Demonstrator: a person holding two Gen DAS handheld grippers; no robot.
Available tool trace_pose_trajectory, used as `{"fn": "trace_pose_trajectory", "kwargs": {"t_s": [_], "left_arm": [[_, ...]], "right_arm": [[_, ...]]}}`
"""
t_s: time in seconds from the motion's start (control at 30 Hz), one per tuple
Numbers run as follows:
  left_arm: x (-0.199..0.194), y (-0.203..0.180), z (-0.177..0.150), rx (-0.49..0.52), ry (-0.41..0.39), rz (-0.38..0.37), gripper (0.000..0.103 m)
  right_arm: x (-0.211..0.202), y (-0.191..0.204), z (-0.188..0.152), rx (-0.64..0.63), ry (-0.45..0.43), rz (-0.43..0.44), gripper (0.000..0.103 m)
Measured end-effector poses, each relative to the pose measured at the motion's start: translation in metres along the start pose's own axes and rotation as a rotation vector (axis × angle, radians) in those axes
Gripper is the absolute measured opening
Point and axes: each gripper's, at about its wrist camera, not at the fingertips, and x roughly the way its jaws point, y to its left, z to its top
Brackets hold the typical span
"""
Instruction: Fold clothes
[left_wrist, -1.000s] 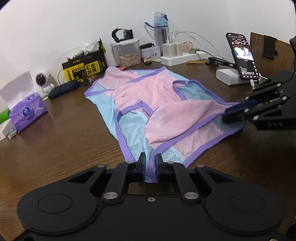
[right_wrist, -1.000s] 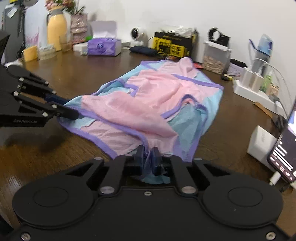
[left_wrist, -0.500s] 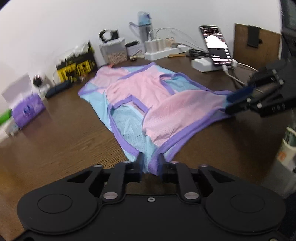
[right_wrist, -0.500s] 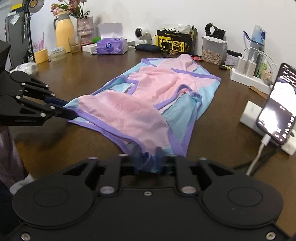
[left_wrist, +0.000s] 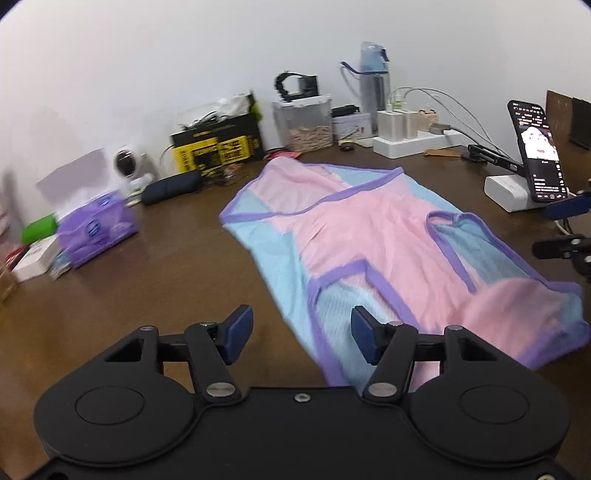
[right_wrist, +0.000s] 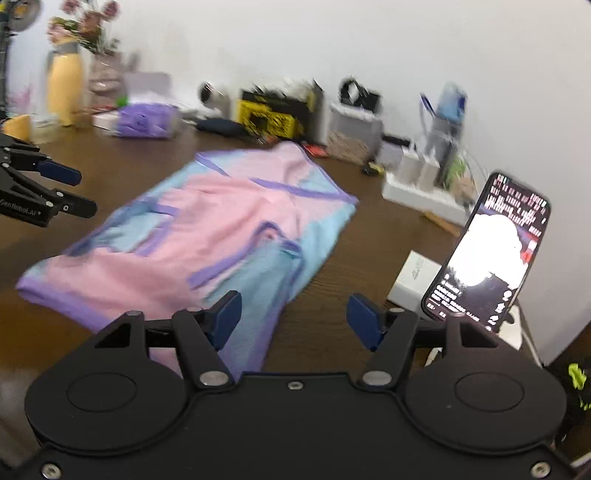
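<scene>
A pink and light-blue mesh garment (left_wrist: 373, 236) with purple trim lies spread on the brown table (left_wrist: 147, 295), its near hem folded over itself. My left gripper (left_wrist: 301, 334) hovers at the garment's near left corner, its jaws opening, nothing pressed between the blue pads. In the right wrist view the same garment (right_wrist: 207, 229) lies ahead and to the left. My right gripper (right_wrist: 293, 317) is past its near right edge, jaws opening and holding nothing. Each gripper shows at the edge of the other's view: the right gripper (left_wrist: 561, 229), the left gripper (right_wrist: 74, 192).
A phone on a white stand (right_wrist: 484, 251) is close to my right gripper. Along the far wall stand a purple tissue pack (left_wrist: 96, 229), a small camera (left_wrist: 127, 166), a yellow-black box (left_wrist: 218, 147), a clear container (left_wrist: 303, 125), a water bottle (left_wrist: 373, 85) and a power strip (left_wrist: 413, 140).
Both grippers were shut on the garment's near hem; they have let go and their jaws now stand apart. The hem has dropped onto the table, and both grippers have pulled back and swung outward.
</scene>
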Motion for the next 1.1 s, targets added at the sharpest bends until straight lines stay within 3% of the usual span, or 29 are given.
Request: {"fn": "trace_pose_trajectory", "kwargs": {"t_s": [0.1,0.17,0.2,0.23,0.3,0.53,0.73,0.8,0.87,0.9,0.93,1.1], "left_arm": [[0.017,-0.002,0.001,0.017,0.034,-0.004,0.058],[0.027,0.001,0.001,0.001,0.062,-0.014,0.042],[0.032,0.004,0.001,-0.011,0.076,-0.023,0.026],[0.036,0.006,0.001,-0.021,0.087,-0.03,0.018],[0.039,0.016,0.0,-0.073,0.089,-0.017,0.013],[0.03,0.04,-0.014,-0.215,0.083,0.075,0.005],[0.017,0.044,-0.02,-0.255,0.087,0.092,0.005],[0.012,0.048,-0.023,-0.271,0.087,0.1,0.008],[0.007,0.05,-0.022,-0.266,0.083,0.102,0.022],[0.004,0.049,-0.021,-0.257,0.07,0.101,0.039],[0.002,0.048,-0.019,-0.247,0.055,0.096,0.048],[0.006,0.038,-0.009,-0.205,0.027,0.071,0.049]], "right_arm": [[0.027,-0.008,0.006,0.03,0.031,0.014,0.048],[0.042,-0.011,0.009,0.055,0.053,0.028,0.044],[0.05,-0.013,0.01,0.068,0.065,0.036,0.036],[0.057,-0.015,0.011,0.081,0.076,0.044,0.033],[0.063,-0.013,0.011,0.086,0.089,0.05,0.008],[0.057,-0.024,-0.001,0.155,0.072,0.018,0.006],[0.052,-0.026,-0.003,0.154,0.077,0.009,0.006],[0.048,-0.024,0.0,0.142,0.068,0.011,0.013],[0.042,-0.021,0.004,0.118,0.055,0.01,0.024],[0.038,-0.018,0.009,0.103,0.035,0.002,0.028],[0.035,-0.015,0.013,0.094,0.021,0.008,0.03],[0.041,0.004,0.032,0.048,0.005,0.081,0.032]]}}
